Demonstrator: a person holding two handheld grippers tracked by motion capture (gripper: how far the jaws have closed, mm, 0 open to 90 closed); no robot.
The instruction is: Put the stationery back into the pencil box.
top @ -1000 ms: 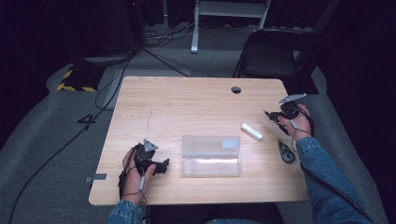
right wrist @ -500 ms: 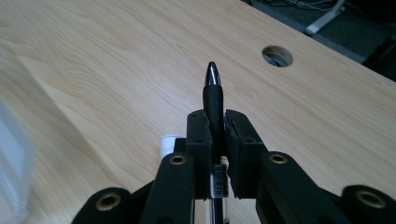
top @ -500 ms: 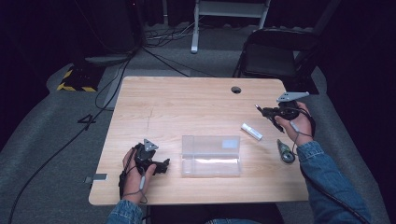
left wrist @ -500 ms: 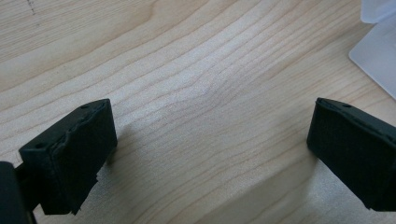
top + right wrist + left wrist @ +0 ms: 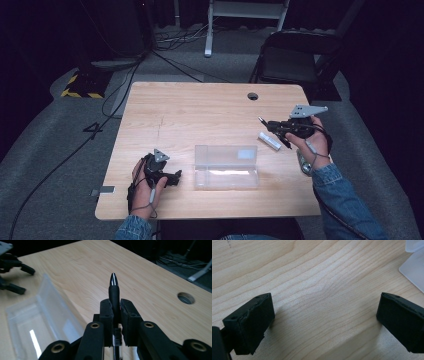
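My right gripper (image 5: 115, 306) is shut on a black pen (image 5: 114, 288), whose glossy tip sticks out past the pads. In the high view, the right gripper (image 5: 275, 128) hangs above the right part of the wooden table (image 5: 200, 115), and the pen (image 5: 263, 121) points left. A clear plastic box (image 5: 226, 167) lies with its lid up near the front middle. My left gripper (image 5: 171, 178) rests on the table left of the box. Its jaws are open in the left gripper view, with the left gripper (image 5: 324, 320) over bare wood.
A small white stick-shaped object (image 5: 269, 140) lies on the table just below the right gripper. A grey object (image 5: 303, 163) lies by the right wrist near the table's right edge. A cable hole (image 5: 253, 96) is at the back. A chair (image 5: 295, 60) stands behind the table.
The right gripper has moved left and up with the pen in it, away from the table's right edge. The left gripper has stayed put.
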